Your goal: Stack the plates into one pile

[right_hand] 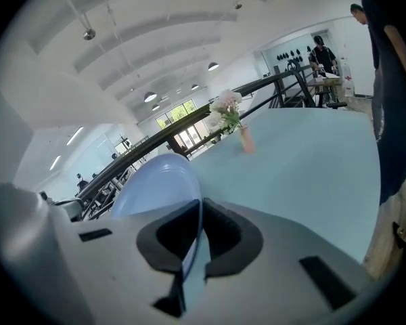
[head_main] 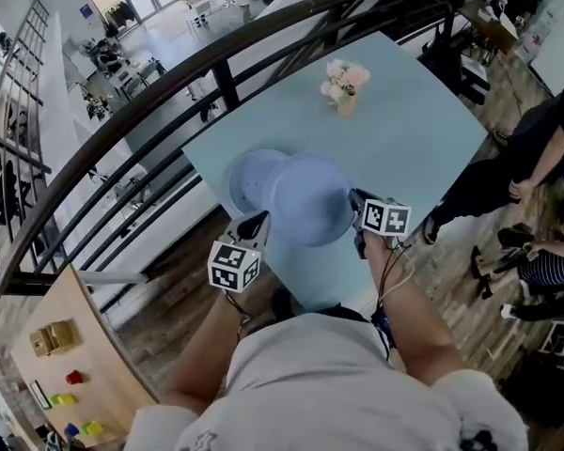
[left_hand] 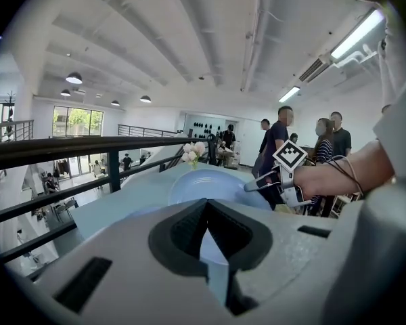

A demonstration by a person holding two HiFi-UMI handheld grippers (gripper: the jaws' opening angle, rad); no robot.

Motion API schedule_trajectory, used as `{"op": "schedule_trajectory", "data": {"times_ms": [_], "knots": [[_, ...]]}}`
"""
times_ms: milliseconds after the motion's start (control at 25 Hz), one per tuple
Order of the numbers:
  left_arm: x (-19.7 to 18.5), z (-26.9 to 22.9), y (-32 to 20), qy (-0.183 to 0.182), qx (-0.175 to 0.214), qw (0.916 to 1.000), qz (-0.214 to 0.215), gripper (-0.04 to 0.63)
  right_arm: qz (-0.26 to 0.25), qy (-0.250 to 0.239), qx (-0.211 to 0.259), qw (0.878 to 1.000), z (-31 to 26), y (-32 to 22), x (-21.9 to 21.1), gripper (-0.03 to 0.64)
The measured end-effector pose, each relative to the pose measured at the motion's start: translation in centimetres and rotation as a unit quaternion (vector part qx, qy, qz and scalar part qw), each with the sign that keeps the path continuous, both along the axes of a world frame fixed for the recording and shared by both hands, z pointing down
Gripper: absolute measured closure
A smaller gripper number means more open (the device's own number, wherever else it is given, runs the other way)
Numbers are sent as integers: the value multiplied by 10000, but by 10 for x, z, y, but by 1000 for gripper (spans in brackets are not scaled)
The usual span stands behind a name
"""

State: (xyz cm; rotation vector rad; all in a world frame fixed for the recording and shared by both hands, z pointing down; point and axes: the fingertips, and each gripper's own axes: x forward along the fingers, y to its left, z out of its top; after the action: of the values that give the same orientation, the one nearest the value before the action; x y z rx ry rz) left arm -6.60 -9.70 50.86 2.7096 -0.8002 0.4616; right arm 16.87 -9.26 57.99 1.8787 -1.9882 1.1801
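Clamping opposite rims of one blue plate (head_main: 310, 201): right gripper (head_main: 355, 205) shut tight on its right edge, left gripper (head_main: 259, 222) shut on its left edge. Plate held above the desk (head_main: 414, 130), overlapping a second plate (head_main: 244, 181) lying just left. Flowers (head_main: 343, 85) farther back.

White shirt (head_main: 329, 365); left tool (head_main: 259, 222), right tool (head_main: 357, 201): marker cubes (head_main: 233, 265).

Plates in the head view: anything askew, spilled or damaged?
Nothing spilled or broken. The held plate, gripped at its rim by the left gripper and right gripper, overlaps the second plate off-centre; the pile isn't formed yet.
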Motion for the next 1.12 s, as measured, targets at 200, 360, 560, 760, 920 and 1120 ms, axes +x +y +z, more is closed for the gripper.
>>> {"op": "schedule_trajectory", "data": {"times_ms": [200, 360, 560, 760, 920, 1120], "knots": [[-34, -1, 4, -16, 16, 9997, -247, 591, -285, -19, 38, 9996, -1, -7, -39, 597], [-46, 0, 4, -44, -5, 9987, -511, 591, -583, -54, 0, 9983, 1, -16, -56, 597], [-45, 4, 1, -101, -61, 9955, -944, 591, -1043, -97, -36, 9945, 6, -38, -61, 597], [-37, 8, -5, -125, -120, 9900, -1398, 591, -1487, -128, -71, 9888, 10, -63, -57, 597], [-33, 12, -9, -132, -139, 9837, -1785, 591, -1812, -151, -108, 9833, 19, -81, -55, 596], [-45, 20, -16, -160, -245, 9799, -1975, 591, -1980, -141, -223, 9799, 30, -98, -66, 595]]}}
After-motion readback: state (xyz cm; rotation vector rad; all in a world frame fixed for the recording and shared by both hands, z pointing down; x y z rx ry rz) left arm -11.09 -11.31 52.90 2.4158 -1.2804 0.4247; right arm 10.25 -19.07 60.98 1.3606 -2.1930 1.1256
